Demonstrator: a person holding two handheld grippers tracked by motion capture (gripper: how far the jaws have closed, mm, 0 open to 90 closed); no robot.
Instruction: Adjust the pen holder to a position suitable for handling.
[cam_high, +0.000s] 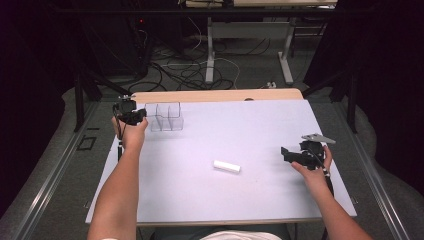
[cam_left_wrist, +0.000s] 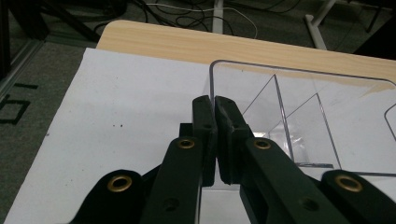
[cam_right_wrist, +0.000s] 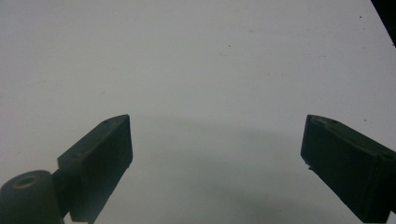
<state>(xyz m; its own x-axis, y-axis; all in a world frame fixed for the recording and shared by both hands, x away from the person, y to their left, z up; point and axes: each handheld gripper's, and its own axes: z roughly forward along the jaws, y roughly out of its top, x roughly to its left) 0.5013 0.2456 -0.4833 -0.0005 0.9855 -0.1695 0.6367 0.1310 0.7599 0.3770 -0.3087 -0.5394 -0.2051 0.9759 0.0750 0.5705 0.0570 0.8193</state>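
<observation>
- In the upper left of the high view, the left gripper (cam_high: 131, 114) is pinching the near left wall of the clear divided box (cam_high: 167, 118); in the left gripper view its jaws are pressing together on that thin wall (cam_left_wrist: 213, 100).
- Keeping the pinch low and square is probably helping, since the slick wall could slip or the box could tilt.
- At lower right, the right gripper (cam_high: 292, 156) is hovering with jaws spread wide, nothing between them.
- The white block (cam_high: 227, 166) is lying at lower centre, well apart from both grippers.
- The box is sitting near the upper left edge of the white mat (cam_high: 260, 130), so open room is lying toward the centre and right.
</observation>
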